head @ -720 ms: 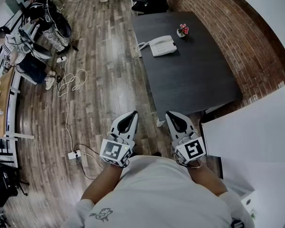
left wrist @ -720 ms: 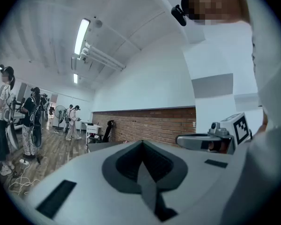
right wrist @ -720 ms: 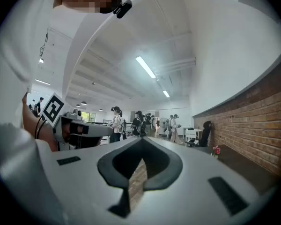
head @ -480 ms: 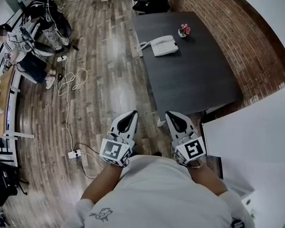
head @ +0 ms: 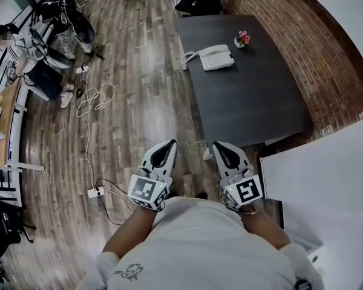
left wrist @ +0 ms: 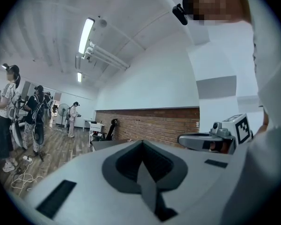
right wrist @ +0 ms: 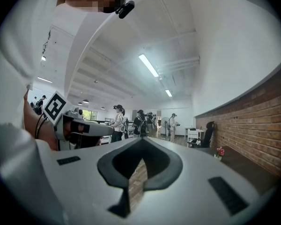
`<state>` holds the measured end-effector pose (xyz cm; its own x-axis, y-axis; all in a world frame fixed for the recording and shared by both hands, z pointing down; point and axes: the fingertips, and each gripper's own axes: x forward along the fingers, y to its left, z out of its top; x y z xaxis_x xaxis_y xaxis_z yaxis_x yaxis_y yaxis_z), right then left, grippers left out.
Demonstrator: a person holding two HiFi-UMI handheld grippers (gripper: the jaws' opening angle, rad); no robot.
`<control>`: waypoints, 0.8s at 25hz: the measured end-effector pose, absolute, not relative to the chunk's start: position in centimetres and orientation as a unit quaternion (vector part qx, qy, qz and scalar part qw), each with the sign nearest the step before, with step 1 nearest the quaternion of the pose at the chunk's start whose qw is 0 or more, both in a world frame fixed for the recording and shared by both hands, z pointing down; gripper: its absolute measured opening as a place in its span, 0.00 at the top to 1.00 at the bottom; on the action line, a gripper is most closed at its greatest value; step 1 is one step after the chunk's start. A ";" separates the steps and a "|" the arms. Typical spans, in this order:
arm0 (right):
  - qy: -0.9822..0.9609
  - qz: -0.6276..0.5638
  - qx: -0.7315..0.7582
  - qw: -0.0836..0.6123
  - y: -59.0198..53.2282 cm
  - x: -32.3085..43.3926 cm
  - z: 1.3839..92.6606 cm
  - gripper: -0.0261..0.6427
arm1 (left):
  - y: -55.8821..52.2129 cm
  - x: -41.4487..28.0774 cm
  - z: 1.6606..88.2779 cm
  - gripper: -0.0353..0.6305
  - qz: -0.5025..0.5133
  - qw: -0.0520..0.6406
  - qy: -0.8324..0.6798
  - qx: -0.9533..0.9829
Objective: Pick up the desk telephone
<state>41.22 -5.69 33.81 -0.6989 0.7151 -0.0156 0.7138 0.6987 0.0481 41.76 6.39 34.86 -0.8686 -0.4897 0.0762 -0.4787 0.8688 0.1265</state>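
Note:
A white desk telephone [head: 216, 57] with a coiled cord lies near the far left part of a dark table [head: 248, 101] in the head view. My left gripper [head: 167, 146] and right gripper [head: 220, 147] are held level close to the person's chest, well short of the table, both shut with nothing between the jaws. In the left gripper view the left gripper [left wrist: 143, 165] fills the lower frame, and the right gripper [left wrist: 210, 141] shows beside it. The right gripper [right wrist: 139, 165] likewise fills its own view; the phone is not visible there.
A small pot of pink flowers [head: 242, 40] stands right of the phone. A brick wall [head: 308, 47] runs along the table's right side. Cables and a power strip [head: 95, 192] lie on the wooden floor at left. Several people [head: 54, 17] stand at far left. A dark chair [head: 196, 2] sits beyond the table.
The table and phone have shifted slightly right and nearer in the head view. Both grippers keep the same pose by the chest.

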 end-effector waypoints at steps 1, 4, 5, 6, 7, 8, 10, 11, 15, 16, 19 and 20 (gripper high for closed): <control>0.922 0.019 0.387 0.016 -5.5 41.2 33.9 0.95 | 6.7 41.7 35.1 0.93 -0.054 0.056 -0.965 0.249; 0.923 0.020 0.383 0.013 -4.8 40.9 34.3 0.95 | 7.6 41.6 35.7 0.88 -0.061 0.063 -0.966 0.245; 0.923 0.019 0.383 0.012 -4.4 40.7 34.4 0.93 | 7.9 41.4 35.9 0.84 -0.063 0.065 -0.965 0.246; 0.923 0.018 0.383 0.009 -4.1 40.5 34.5 0.91 | 8.2 41.3 36.1 0.77 -0.065 0.067 -0.965 0.246; 0.924 0.017 0.383 0.006 -3.7 40.3 34.7 0.88 | 8.6 41.1 36.3 0.72 -0.067 0.068 -0.964 0.246; 0.924 0.016 0.383 0.002 -3.3 40.1 34.9 0.85 | 9.0 41.0 36.4 0.69 -0.069 0.070 -0.964 0.246; 0.923 0.014 0.383 -0.003 -2.2 39.7 35.2 0.80 | 10.1 40.8 36.7 0.65 -0.071 0.072 -0.965 0.243; 0.923 0.013 0.384 -0.005 -1.6 39.4 35.3 0.77 | 10.8 40.6 36.8 0.64 -0.071 0.073 -0.965 0.241; 0.920 0.019 0.390 -0.010 1.8 38.1 35.7 0.71 | 14.2 39.2 37.3 0.62 -0.076 0.071 -0.966 0.238; 0.920 0.022 0.392 -0.009 2.9 37.6 35.8 0.70 | 15.2 38.8 37.4 0.61 -0.079 0.071 -0.965 0.239; 0.920 0.029 0.392 -0.007 6.5 36.3 35.7 0.70 | 18.4 37.5 37.4 0.61 -0.075 0.066 -0.964 0.246; 0.920 0.031 0.390 -0.006 7.7 35.9 35.6 0.70 | 19.5 37.0 37.2 0.61 -0.067 0.063 -0.964 0.248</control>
<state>35.86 7.72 35.60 -0.6951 0.7180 0.0359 0.7188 0.6933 0.0513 37.04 19.52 37.18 -0.8688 -0.4872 0.0881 -0.4705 0.8679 0.1595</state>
